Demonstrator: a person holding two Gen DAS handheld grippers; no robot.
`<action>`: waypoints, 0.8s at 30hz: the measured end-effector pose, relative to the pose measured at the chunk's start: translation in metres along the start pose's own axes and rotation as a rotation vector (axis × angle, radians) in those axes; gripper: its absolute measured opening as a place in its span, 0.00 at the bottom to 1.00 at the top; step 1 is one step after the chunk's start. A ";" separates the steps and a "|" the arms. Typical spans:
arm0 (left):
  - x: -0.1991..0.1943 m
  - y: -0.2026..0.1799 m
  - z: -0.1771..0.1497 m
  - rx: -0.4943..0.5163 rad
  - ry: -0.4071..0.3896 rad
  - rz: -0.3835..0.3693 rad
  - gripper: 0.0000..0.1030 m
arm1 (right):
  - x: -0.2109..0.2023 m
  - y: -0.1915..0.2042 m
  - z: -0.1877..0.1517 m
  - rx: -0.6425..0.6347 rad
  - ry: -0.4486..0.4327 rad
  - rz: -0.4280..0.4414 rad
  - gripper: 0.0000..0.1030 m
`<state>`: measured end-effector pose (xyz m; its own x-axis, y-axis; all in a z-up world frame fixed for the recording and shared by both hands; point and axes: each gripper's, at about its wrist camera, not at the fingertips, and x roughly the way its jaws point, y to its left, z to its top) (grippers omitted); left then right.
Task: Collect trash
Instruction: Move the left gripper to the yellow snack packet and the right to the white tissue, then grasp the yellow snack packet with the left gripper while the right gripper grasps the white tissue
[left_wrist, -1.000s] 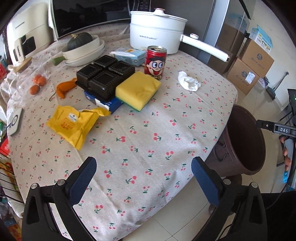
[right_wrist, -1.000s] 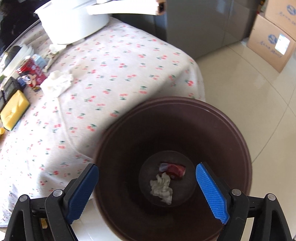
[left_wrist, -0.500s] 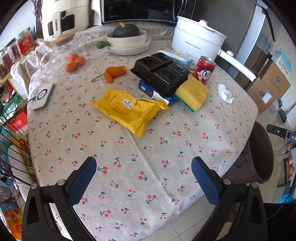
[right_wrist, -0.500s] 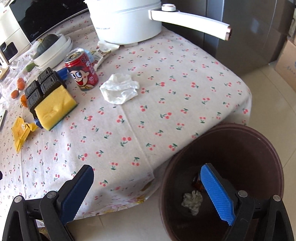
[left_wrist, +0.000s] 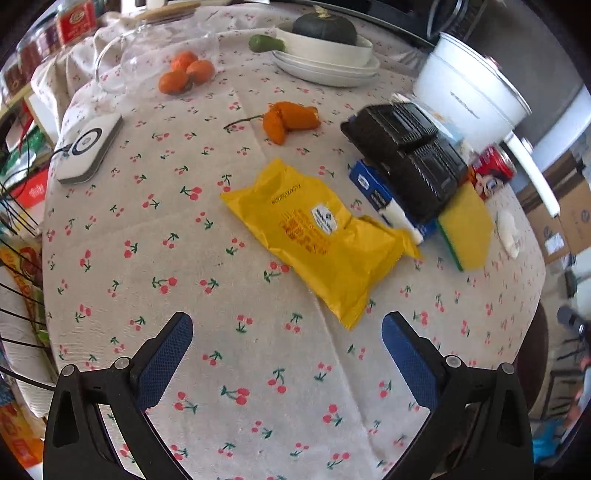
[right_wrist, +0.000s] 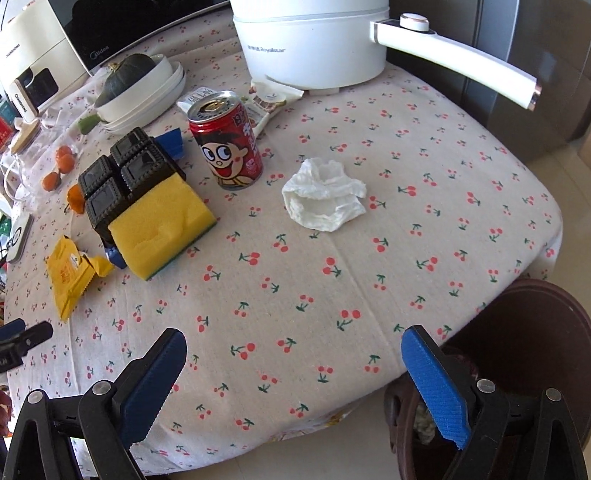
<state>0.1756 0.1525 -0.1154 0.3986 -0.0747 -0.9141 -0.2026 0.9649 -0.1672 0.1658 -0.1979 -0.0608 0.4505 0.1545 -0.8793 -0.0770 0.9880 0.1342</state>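
Both grippers, left gripper (left_wrist: 286, 354) and right gripper (right_wrist: 295, 373), spread wide, empty, bin (right_wrist: 524, 332) half cut off

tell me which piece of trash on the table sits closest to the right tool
The crumpled white tissue, lying ahead of the open right tool. The red can stands farther back, and the yellow wrapper lies far off to its left.

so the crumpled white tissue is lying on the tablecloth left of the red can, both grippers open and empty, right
Not quite. In the right wrist view the crumpled white tissue lies on the tablecloth to the right of the red can, not the left, and apart from it. The rest holds: the left gripper and right gripper are both open and empty.
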 end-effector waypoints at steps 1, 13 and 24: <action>0.002 -0.002 0.006 -0.030 -0.012 0.026 1.00 | 0.001 0.000 0.002 0.001 0.000 -0.003 0.94; 0.050 -0.031 0.035 -0.244 -0.061 0.183 1.00 | 0.020 -0.008 0.012 -0.029 0.029 -0.059 0.94; 0.037 -0.026 0.019 -0.127 -0.068 0.163 0.77 | 0.013 -0.019 0.024 0.013 -0.009 -0.051 0.94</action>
<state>0.2126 0.1291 -0.1383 0.4099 0.1010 -0.9065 -0.3789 0.9229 -0.0685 0.1943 -0.2145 -0.0637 0.4618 0.1035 -0.8809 -0.0416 0.9946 0.0951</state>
